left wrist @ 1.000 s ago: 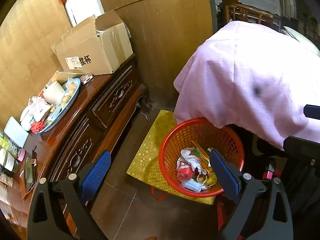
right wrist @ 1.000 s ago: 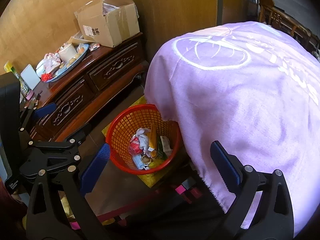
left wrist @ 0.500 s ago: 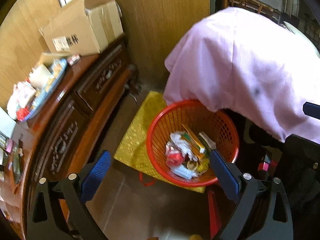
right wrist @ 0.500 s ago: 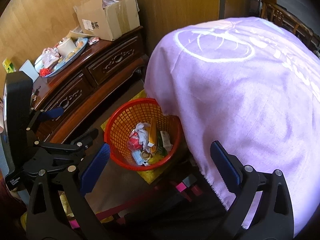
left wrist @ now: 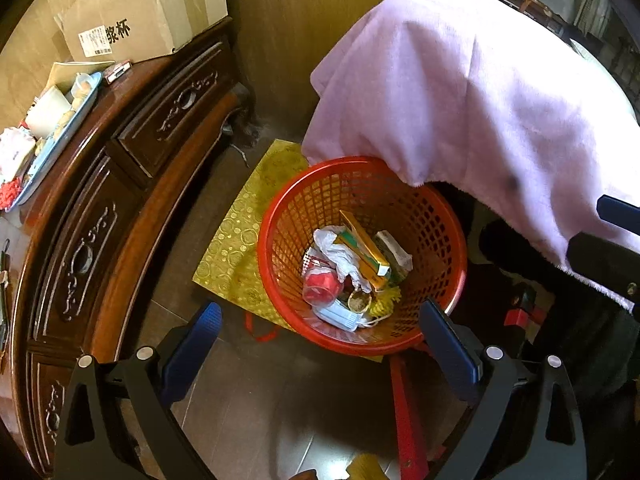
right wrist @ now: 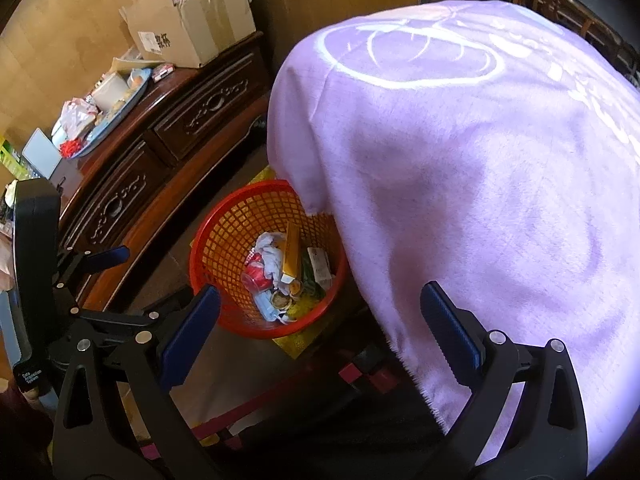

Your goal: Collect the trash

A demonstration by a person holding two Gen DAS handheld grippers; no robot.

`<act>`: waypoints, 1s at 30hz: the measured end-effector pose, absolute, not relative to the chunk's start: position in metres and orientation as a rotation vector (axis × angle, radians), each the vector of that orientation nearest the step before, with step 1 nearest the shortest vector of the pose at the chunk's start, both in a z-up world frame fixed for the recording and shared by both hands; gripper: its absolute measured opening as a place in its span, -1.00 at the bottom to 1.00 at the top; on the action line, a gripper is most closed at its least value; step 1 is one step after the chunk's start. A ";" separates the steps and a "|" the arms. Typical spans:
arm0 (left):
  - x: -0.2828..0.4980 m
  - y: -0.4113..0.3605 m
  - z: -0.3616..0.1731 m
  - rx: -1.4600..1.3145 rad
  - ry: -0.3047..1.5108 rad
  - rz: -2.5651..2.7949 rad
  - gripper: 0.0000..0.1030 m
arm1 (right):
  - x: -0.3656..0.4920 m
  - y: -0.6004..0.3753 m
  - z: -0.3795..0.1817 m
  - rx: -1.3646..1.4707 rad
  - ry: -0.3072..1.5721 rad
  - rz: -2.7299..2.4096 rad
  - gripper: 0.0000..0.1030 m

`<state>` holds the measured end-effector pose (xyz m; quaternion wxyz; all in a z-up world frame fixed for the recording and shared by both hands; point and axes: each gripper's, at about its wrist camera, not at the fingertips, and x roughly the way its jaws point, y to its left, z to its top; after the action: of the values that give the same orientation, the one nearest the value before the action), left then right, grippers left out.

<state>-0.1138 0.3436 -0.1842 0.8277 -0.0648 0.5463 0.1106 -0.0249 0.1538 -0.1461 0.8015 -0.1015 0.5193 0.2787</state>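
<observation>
A red mesh basket stands on the floor on a gold mat. It holds trash: a yellow box, crumpled white plastic, a red cup and a face mask. The basket also shows in the right wrist view. My left gripper is open and empty, hovering above the basket's near rim. My right gripper is open and empty, above and right of the basket. The left gripper's body shows at the left of the right wrist view.
A pink cloth drapes over furniture and overhangs the basket's far rim. A dark wooden cabinet at left carries a cardboard box and a tray of items. A wood panel wall stands behind.
My left gripper has moved closer to the basket and turned right; the basket now sits centred and larger. My right gripper has shifted slightly. Both stay open.
</observation>
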 end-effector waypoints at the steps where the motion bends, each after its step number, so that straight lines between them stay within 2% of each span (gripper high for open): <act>1: -0.114 0.344 -0.185 -0.137 1.161 0.235 0.89 | -0.024 0.156 -0.148 -0.223 1.116 0.598 0.87; 7: -0.112 0.348 -0.188 -0.154 1.165 0.234 0.89 | -0.024 0.160 -0.152 -0.241 1.122 0.598 0.87; 12: -0.112 0.343 -0.189 -0.047 1.138 0.299 0.89 | -0.024 0.160 -0.152 -0.249 1.120 0.597 0.87; 30: -0.113 0.344 -0.185 -0.104 1.120 0.245 0.89 | -0.027 0.159 -0.149 -0.252 1.104 0.598 0.87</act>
<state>-0.1133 0.3441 -0.1845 0.8390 -0.0490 0.5294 0.1158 -0.0268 0.1589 -0.1489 0.8018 -0.1177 0.5150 0.2792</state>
